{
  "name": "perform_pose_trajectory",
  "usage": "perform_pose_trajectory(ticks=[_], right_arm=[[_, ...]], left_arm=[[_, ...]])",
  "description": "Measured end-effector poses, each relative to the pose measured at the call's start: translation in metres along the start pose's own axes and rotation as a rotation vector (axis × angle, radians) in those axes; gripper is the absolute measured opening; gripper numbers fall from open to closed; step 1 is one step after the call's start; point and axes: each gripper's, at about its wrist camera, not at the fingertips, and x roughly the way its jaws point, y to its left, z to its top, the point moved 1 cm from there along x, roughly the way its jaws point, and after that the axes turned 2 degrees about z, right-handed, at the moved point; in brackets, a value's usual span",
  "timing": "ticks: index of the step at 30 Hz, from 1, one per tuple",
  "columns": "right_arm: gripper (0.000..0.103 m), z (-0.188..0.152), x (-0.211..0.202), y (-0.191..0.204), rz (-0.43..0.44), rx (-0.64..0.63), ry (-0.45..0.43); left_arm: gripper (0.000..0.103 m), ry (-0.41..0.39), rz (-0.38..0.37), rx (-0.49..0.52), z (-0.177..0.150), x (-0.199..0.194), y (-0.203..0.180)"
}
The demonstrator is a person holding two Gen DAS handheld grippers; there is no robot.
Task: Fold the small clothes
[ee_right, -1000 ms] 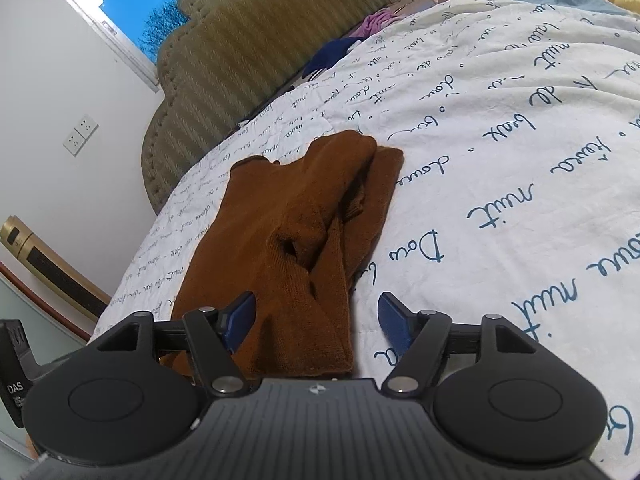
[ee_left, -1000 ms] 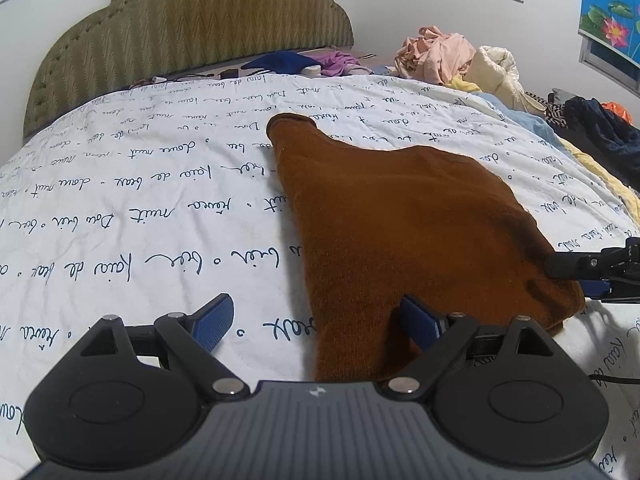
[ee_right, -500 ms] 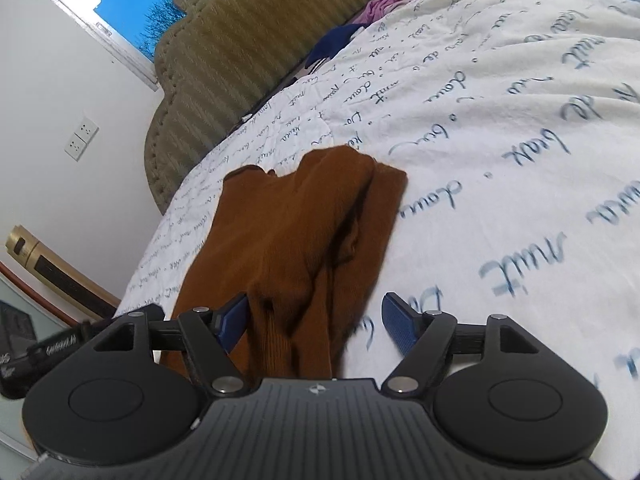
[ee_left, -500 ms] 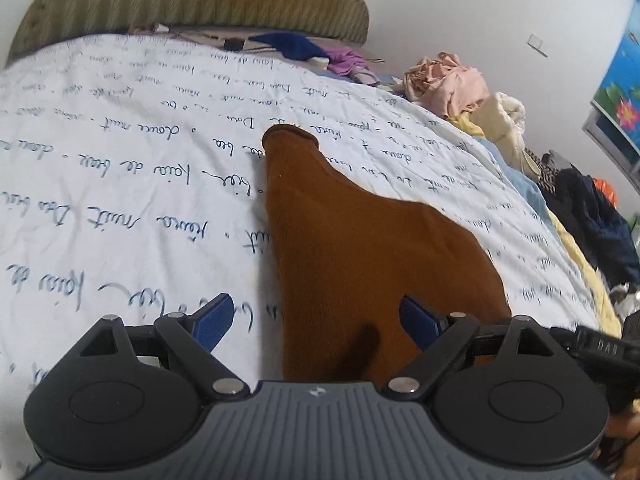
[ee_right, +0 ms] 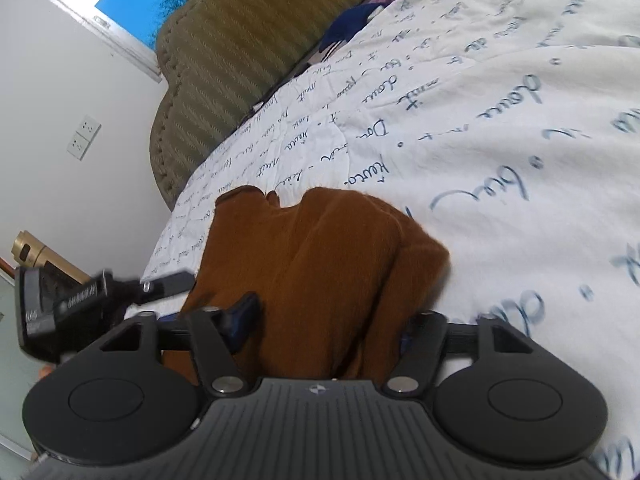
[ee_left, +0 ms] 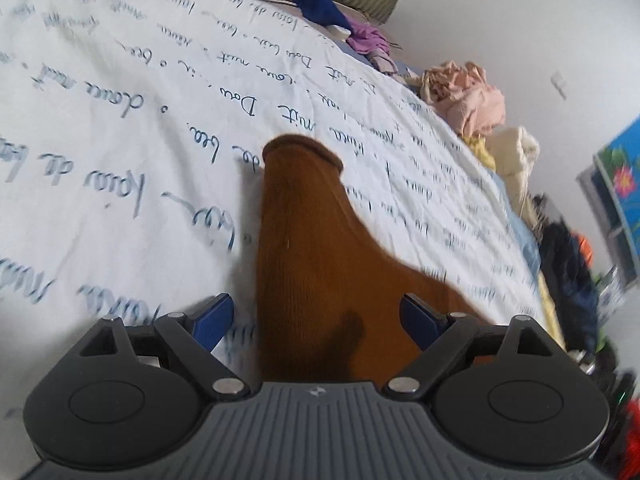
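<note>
**Two grippers are reaching for the near end of the brown top**

The brown top is lying flat on the white bedspread with blue writing on it. Its long way is running straight out from both grippers, toward the far side of the bed.

On the left, the left gripper is pointing down at the near end of the top. Its blue fingers are standing wide apart and are not pressing on anything. One finger is sitting over the white bedspread just beside the cloth edge, and the other is sitting over the brown cloth. The sleeve is running away from it, and the cuff is lying at the far end.

On the right, the right gripper is also at the near end. Its jaws are closing, and a bunched fold of the brown top is sitting between them. The cloth is hiding much of the right-hand finger, so I cannot tell if the pads are pinching yet.

I think the right gripper is nearer to a hold, and the left one needs to close on the near edge next.
</note>
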Motion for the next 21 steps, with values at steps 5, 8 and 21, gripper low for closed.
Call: perform_pose_trajectory(ticks=[5,8,21], right_arm=[[0.035,0.006,0.013,-0.004,0.025,0.006,0.001],[0.029,0.006,0.013,-0.005,0.036,-0.006,-0.023],[0.047,0.023,0.004,0.010,-0.075,-0.086,-0.104]], left_arm=[[0.089,-0.024,-0.066,-0.070,0.022,0.025,0.010],[0.032,-0.030,-0.092,-0.062,0.031,0.033,0.005],[0.010,-0.170,0.206,0.344,0.029,0.024,-0.057]])
